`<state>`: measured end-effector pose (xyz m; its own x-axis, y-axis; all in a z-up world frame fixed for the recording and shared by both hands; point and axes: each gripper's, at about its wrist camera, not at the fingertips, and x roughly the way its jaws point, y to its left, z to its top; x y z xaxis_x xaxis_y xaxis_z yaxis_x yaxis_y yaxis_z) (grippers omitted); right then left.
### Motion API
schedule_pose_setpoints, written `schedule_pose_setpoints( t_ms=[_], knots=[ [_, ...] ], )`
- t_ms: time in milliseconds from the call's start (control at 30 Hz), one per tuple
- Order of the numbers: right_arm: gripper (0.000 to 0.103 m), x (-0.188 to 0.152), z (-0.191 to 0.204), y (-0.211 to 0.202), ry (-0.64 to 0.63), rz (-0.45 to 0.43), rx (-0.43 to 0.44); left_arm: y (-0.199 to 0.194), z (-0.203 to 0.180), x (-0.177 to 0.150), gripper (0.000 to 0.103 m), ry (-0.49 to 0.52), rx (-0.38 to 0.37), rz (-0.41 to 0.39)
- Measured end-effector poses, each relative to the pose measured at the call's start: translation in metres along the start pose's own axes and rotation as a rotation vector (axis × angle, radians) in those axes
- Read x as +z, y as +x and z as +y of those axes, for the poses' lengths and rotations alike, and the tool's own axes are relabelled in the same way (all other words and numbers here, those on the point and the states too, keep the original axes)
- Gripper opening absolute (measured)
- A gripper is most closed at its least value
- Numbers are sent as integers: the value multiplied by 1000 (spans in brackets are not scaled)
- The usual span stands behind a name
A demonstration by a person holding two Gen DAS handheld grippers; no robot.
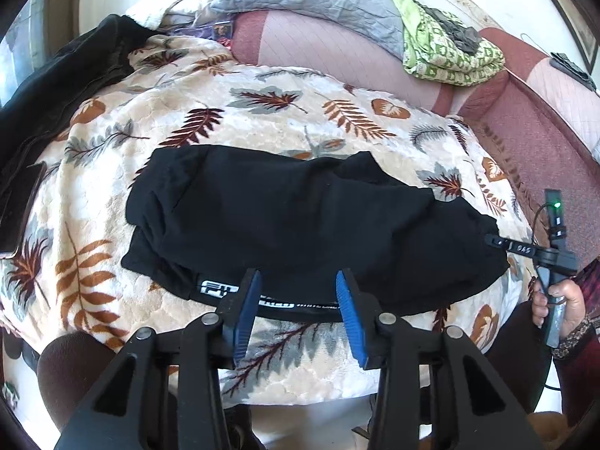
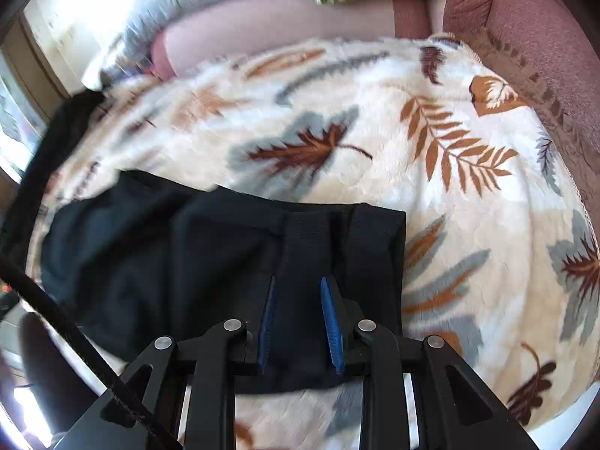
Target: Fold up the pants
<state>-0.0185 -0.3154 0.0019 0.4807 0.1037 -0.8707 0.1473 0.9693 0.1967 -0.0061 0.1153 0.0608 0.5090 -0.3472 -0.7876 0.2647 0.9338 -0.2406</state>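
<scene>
The pants lie in the middle of the leaf blanket as a short, thick bundle with the waistband toward the person, so I judge that most folding is done and perhaps one last fold or some smoothing is left. The left gripper hovers over the waistband with jaws wide and empty, while the right gripper is at the right end of the pants with jaws half open around the cloth, not closed on it. Bare blanket gives room beyond and to the right; a dark garment at the far left and a phone at the left edge are well apart from the pants.
</scene>
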Motion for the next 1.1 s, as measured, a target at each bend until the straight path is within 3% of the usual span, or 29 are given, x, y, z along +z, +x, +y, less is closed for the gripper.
schedule_pose_setpoints(
  t_ms=[100,133,200,400,667,767,833,900,933,1000,1100],
  knots=[
    [25,-1,6,12,-26,18,-19,0,5,2,41,-25,0,3],
    [6,-2,10,9,-48,10,-18,1,6,2,41,-32,0,4],
    [7,-4,12,-1,-40,-16,23,3,7,3,41,-44,0,7],
    [6,-11,0,-44,10,-123,-35,9,10,2,41,-58,-2,26],
    [7,-25,-32,-34,57,-34,-136,10,12,-1,46,-77,-2,39],
    [14,-25,-29,-26,28,0,-183,9,12,-1,47,-76,2,38],
    [35,-22,-28,-29,18,8,-238,9,14,-1,49,-79,4,35],
    [45,-19,-29,-42,28,-37,-266,10,16,-1,51,-88,0,33],
    [45,-16,-29,-52,35,-75,-271,11,15,-1,51,-91,-2,34],
    [45,-9,-27,-63,44,-123,-229,15,13,-1,51,-93,-9,46],
    [45,3,-18,-59,63,-132,-23,17,7,-2,51,-78,-13,60]
  ],
)
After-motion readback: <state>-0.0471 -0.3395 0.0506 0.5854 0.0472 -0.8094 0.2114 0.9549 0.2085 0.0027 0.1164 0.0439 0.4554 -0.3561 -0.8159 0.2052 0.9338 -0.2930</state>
